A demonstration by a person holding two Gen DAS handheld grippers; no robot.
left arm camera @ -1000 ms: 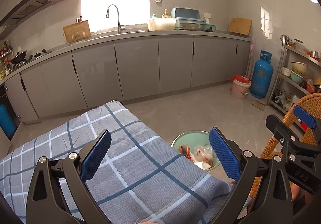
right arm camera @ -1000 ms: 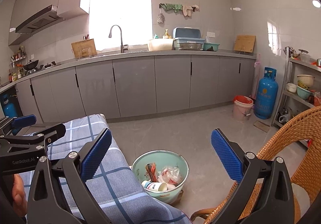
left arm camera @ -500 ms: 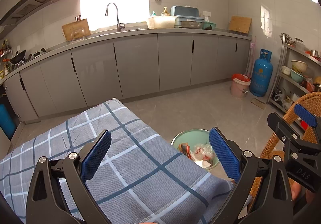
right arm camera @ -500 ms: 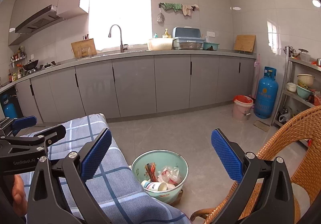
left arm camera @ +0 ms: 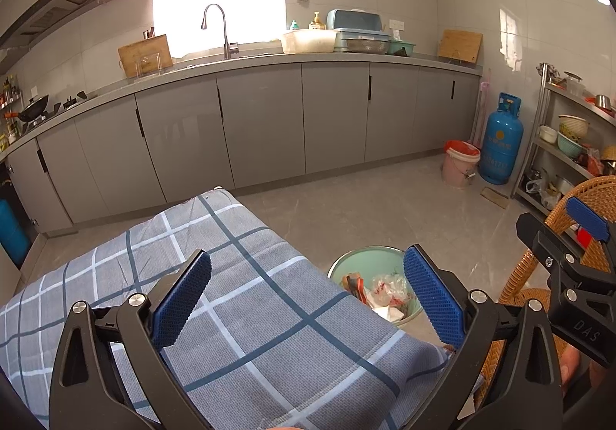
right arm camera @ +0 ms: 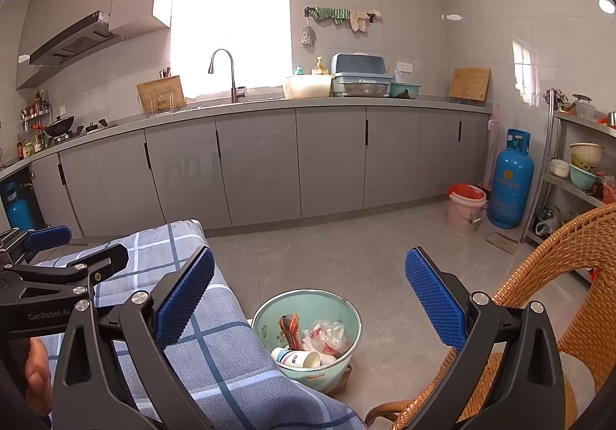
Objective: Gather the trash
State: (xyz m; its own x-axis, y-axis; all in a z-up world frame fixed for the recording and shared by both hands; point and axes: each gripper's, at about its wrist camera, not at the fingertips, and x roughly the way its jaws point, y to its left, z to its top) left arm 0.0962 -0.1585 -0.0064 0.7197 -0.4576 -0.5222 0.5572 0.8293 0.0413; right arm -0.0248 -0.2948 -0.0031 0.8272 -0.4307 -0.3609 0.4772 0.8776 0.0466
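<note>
Mint-green plastic forms the trash basin (right arm camera: 308,318), which sits on the grey floor just beside the edge of the table draped in a blue-and-grey checked cloth (left arm camera: 246,299). Inside the basin lie a paper cup (right arm camera: 295,357) on its side, a crumpled clear plastic bag (right arm camera: 327,335) with red print, and an orange-red wrapper (right arm camera: 290,328) standing against the others; a white scrap beneath them is probably tissue, though it is too hidden to tell.

The left gripper (left arm camera: 308,299) hangs above the cloth, to the left of the basin, its blue-padded fingers (left arm camera: 181,299) spread wide with nothing between them. The right gripper (right arm camera: 310,299) hovers over the basin, its fingers (right arm camera: 435,301) likewise released and empty. A wicker chair (right arm camera: 558,276) stands to the right of the basin. Well beyond the basin, along the far cabinets, a pink bucket (right arm camera: 465,208) and a blue gas cylinder (right arm camera: 510,179) stand side by side.
</note>
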